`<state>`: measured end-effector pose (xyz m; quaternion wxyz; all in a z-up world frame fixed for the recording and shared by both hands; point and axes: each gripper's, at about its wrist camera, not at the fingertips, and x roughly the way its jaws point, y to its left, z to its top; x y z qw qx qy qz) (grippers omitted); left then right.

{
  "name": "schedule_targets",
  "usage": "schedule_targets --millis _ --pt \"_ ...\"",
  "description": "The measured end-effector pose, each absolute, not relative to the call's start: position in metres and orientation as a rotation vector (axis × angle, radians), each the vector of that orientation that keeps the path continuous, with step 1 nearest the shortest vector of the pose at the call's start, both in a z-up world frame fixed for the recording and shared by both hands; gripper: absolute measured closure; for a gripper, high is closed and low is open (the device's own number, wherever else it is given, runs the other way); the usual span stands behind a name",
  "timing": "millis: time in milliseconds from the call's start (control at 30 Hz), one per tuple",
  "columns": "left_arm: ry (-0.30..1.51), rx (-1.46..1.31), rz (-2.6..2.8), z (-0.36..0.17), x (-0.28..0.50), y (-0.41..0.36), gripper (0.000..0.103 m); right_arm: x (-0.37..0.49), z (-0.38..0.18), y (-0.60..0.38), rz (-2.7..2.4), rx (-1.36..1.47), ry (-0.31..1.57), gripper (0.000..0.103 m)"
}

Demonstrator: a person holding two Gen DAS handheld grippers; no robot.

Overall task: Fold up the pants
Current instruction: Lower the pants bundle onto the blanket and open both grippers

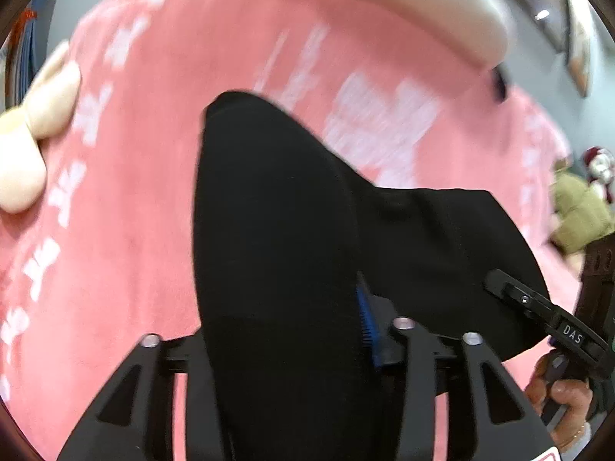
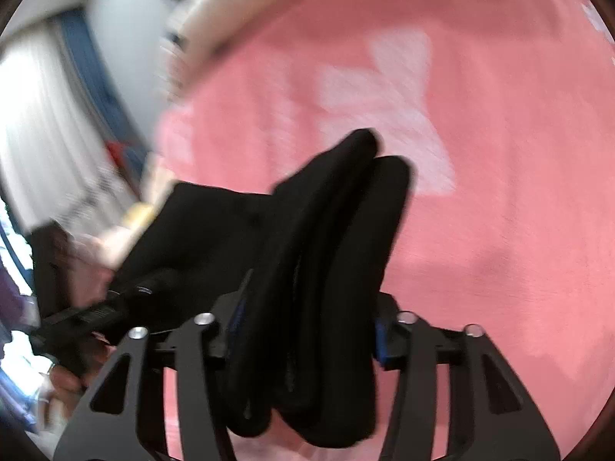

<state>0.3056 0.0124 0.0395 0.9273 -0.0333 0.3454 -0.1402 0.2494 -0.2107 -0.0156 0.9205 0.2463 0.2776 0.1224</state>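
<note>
The black pants point(image 1: 276, 230) hang in the air above a pink bedspread point(image 1: 146, 153). My left gripper point(image 1: 292, 330) is shut on a bunched part of the pants, which drapes over its fingers and hides the tips. My right gripper point(image 2: 303, 330) is shut on thick folds of the same pants point(image 2: 338, 230). The cloth stretches between the two grippers. The right gripper also shows at the right edge of the left wrist view point(image 1: 538, 307), and the left gripper shows at the left of the right wrist view point(image 2: 107, 307). Both views are blurred by motion.
The pink bedspread point(image 2: 499, 153) has white patterns. A cream headboard point(image 1: 423, 7) runs along the far side. A cream plush toy point(image 1: 34, 123) lies at the left edge and an olive stuffed toy point(image 1: 580, 211) at the right. Curtains point(image 2: 34, 123) hang at the left.
</note>
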Motion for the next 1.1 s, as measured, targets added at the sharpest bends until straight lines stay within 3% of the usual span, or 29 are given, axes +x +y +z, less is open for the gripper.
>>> schedule_targets --millis 67,100,167,333,400,500,533,567,667,767,900,1100 --pt "0.834 -0.031 -0.216 -0.007 0.337 0.012 0.051 0.266 -0.055 -0.220 0.071 0.435 0.677 0.049" --pt "0.894 -0.022 -0.183 -0.022 0.344 0.013 0.059 0.265 -0.069 -0.223 -0.033 0.389 0.715 0.049" --pt "0.877 -0.015 -0.131 -0.029 0.336 0.020 0.060 0.248 -0.065 -0.224 0.009 0.405 0.655 0.054" --pt "0.726 0.027 -0.093 0.006 0.328 0.002 0.046 0.268 -0.028 -0.186 0.198 0.321 0.617 0.084" --pt "0.723 0.062 -0.090 0.005 0.341 -0.014 0.038 0.296 -0.031 -0.175 0.243 0.329 0.651 0.084" --pt "0.797 0.145 -0.072 -0.024 0.369 -0.034 0.037 0.338 -0.073 -0.175 0.179 0.309 0.756 0.084" --pt "0.835 0.153 -0.075 -0.039 0.377 -0.036 0.037 0.351 -0.096 -0.180 0.133 0.304 0.831 0.094" --pt "0.859 0.150 -0.066 -0.047 0.382 -0.034 0.037 0.357 -0.118 -0.188 0.112 0.328 0.869 0.098" --pt "0.899 0.141 -0.049 -0.064 0.388 -0.030 0.038 0.340 -0.100 -0.195 0.108 0.393 0.807 0.091" --pt "0.863 0.162 -0.051 -0.058 0.377 -0.032 0.038 0.302 -0.075 -0.185 0.173 0.395 0.726 0.091" --pt "0.840 0.167 -0.054 -0.046 0.356 -0.034 0.038 0.283 -0.104 -0.180 0.120 0.341 0.817 0.097" --pt "0.853 0.171 -0.068 -0.039 0.316 -0.033 0.038 0.244 -0.080 -0.179 0.118 0.364 0.750 0.091"
